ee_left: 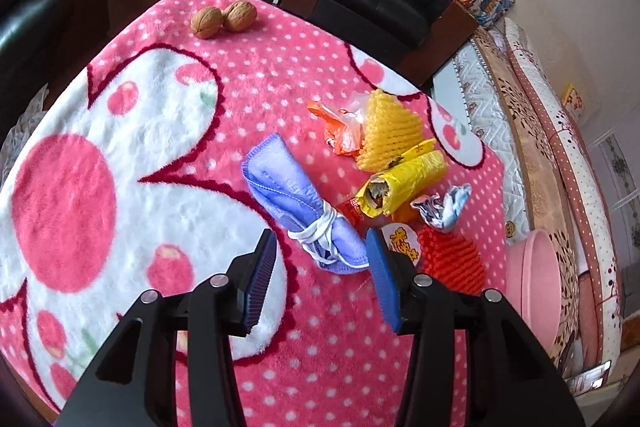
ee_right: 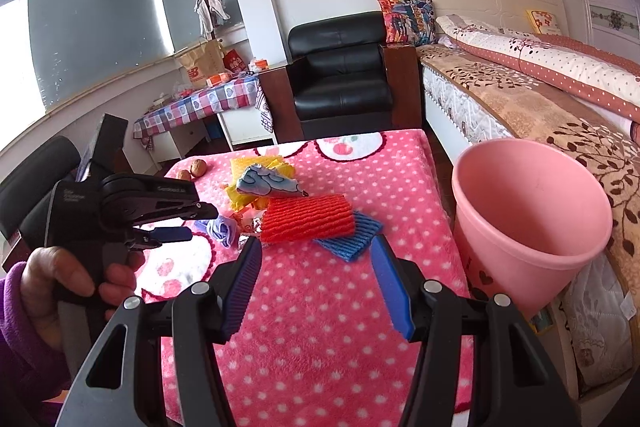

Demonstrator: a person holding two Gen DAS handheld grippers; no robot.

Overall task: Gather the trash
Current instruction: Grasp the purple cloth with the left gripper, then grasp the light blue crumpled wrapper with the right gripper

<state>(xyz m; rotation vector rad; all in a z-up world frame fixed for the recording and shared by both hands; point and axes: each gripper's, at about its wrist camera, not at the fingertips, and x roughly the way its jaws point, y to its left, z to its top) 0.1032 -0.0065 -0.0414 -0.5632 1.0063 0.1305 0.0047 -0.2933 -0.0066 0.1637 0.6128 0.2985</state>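
Observation:
A heap of trash lies on the pink dotted blanket (ee_left: 304, 75): a yellow foam net (ee_left: 390, 131), an orange plastic wrapper (ee_left: 340, 129), a yellow wrapper (ee_left: 404, 183), a crumpled silver-blue wrapper (ee_left: 442, 209) and a red foam net (ee_left: 452, 259). My left gripper (ee_left: 320, 247) is open just above the near end of a rolled purple cloth (ee_left: 288, 191) tied with white string. My right gripper (ee_right: 316, 251) hangs open and empty in front of the red foam net (ee_right: 308, 223) and a blue cloth (ee_right: 348, 237). The left gripper (ee_right: 192, 225) shows at the left, held by a hand (ee_right: 48, 279).
A pink bin (ee_right: 532, 211) stands off the blanket's right edge, beside the bed (ee_right: 520, 99); the left wrist view shows the bin (ee_left: 536, 287) too. Two walnuts (ee_left: 222, 17) lie at the far end. A black armchair (ee_right: 340, 75) stands behind.

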